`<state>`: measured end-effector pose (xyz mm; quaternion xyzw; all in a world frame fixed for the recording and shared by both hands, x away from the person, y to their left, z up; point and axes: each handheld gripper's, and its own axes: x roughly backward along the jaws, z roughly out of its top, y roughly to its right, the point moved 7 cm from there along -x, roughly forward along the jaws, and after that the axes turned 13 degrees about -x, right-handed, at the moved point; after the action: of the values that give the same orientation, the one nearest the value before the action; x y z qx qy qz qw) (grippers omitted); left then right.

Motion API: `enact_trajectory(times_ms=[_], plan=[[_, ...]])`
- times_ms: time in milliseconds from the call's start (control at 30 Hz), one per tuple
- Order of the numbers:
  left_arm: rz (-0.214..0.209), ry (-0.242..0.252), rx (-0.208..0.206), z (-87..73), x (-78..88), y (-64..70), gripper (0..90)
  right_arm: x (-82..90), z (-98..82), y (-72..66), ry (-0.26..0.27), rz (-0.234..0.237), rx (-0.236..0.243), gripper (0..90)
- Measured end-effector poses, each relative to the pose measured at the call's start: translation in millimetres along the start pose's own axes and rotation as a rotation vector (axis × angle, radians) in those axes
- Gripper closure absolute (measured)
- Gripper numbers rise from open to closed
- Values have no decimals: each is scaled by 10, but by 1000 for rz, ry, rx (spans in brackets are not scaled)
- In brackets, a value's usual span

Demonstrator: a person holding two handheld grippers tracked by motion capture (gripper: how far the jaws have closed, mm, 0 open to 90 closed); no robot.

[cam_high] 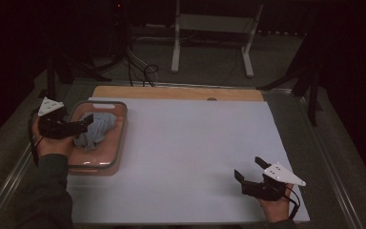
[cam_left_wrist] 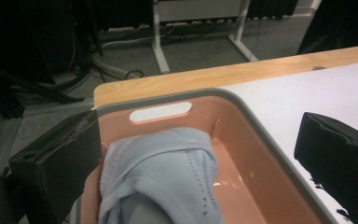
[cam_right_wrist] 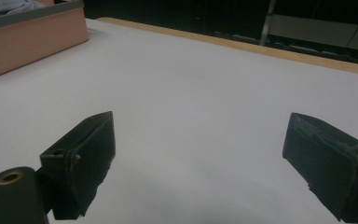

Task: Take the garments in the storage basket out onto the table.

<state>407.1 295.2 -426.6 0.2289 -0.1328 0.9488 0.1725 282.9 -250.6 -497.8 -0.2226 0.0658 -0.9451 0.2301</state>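
Note:
A pink bin [cam_high: 120, 143] with a grey rim sits on the white mat at the table's left. A crumpled light-blue cloth [cam_high: 94, 130] lies inside it. My left gripper [cam_high: 86, 122] hovers over the bin's left part, open, its jaws wide on either side of the cloth [cam_left_wrist: 163, 172] and nothing held between them. The bin's wall [cam_left_wrist: 242, 154] and handle slot show ahead of it. My right gripper [cam_high: 249, 169] is low over the mat near the front right, open and empty. Its jaws point toward the bin [cam_right_wrist: 32, 42] far off.
A white mat [cam_high: 190, 157] covers most of the wooden table [cam_high: 171, 92]. Beyond the table's far edge are a white metal frame [cam_high: 214, 33], cables on the floor and dark stands.

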Motion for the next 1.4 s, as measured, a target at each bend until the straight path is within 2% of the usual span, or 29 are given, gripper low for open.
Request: enact_trajectory(times_ms=[167,300,700,800,933,1200,1333,1400], plan=[[27,-53,13,-59,-101,-48,11,6,3,9,2,4,-10,95],[24,-90,30,-111,-178,-76,6,1,-2,9,-1,8,-9,95],[44,-160,8,-197,-349,-83,6,0,-6,9,-4,11,-14,95],[51,-190,6,-237,-402,-89,6,-1,-7,8,-5,12,-15,95],[51,-238,-19,-289,-475,-68,6,0,-10,12,-8,12,-17,95],[48,-299,-19,-370,-608,-34,7,-2,-9,15,-8,15,-20,95],[45,-312,-18,-402,-640,-17,6,-1,-9,17,-8,16,-20,95],[45,-337,-8,-464,-702,-8,6,-1,-9,16,-8,18,-21,95]])
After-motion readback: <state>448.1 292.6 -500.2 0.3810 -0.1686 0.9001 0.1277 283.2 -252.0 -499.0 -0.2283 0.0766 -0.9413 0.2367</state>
